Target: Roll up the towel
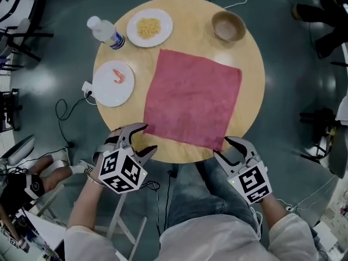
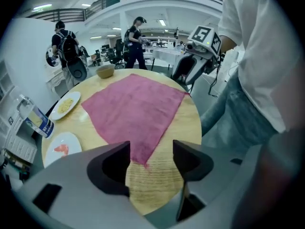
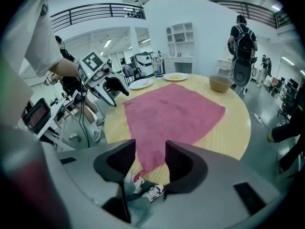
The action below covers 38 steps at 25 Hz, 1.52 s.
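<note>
The towel (image 1: 193,99), a pinkish-red square, lies flat and unrolled on the round wooden surface (image 1: 247,53), turned a little so that one corner reaches the near edge on the person's right. The left claw (image 1: 148,137) hangs just beside the towel's near-left corner, and the right claw (image 1: 223,147) sits at the near-right corner. In the left gripper view the left claw (image 2: 151,151) stands about half apart with the tip of the towel (image 2: 136,111) framed between its jaws but not pinched. In the right gripper view the right claw (image 3: 150,149) is narrower, also empty, with the corner of the towel (image 3: 174,113) in its gap.

The step in hand appears to be taking hold of the near edge. To do it well, each claw should probably close on its own corner only, catch the cloth and not the wood, and the two should then lift and turn together so the first fold comes out straight and tight.

Beyond the towel stand a brown bowl (image 1: 228,26), a plate of what looks like noodles (image 1: 149,28), a water bottle (image 1: 106,32) and a plate with a shrimp (image 1: 113,83), all clear of the cloth. Around them is a dark floor with cables, and a bright open hall where people stand.
</note>
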### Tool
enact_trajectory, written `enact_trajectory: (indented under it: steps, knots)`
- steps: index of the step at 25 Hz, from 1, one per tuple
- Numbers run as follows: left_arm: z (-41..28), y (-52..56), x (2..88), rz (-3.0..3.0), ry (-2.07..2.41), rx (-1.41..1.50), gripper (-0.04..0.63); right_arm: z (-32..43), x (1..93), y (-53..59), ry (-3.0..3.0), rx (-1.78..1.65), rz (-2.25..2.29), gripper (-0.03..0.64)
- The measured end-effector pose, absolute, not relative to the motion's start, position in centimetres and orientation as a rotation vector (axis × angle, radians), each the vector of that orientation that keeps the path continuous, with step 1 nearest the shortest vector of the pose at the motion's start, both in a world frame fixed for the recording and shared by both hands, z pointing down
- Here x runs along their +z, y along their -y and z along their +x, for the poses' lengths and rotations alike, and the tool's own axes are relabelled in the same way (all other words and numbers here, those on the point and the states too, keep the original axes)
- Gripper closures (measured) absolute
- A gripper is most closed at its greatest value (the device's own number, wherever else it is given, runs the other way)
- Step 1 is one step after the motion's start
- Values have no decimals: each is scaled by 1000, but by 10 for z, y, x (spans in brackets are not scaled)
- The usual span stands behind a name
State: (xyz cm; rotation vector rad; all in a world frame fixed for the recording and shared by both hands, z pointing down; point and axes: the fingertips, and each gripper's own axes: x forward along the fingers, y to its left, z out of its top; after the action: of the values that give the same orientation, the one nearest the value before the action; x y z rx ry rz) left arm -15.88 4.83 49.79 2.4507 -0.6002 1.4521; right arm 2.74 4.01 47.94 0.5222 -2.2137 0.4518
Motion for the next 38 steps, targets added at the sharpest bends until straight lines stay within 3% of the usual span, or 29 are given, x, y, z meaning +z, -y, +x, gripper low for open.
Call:
enact_trajectory:
  steps: [12,29,32,38]
  knots:
    - [-170,-52,515,2442,399,1673,397,31,500,-61,2104,345,365,462]
    - [-171,-56,522,2438,319,1711,443,41,520,-74,1990,267,296,541]
    - [-172,-52,523,2446,333,1709,503,39,521,-73,1985,256,300,552]
    - [-176,-45,527,2456,253,1745,524,35,525,-66,1976,261,313,577]
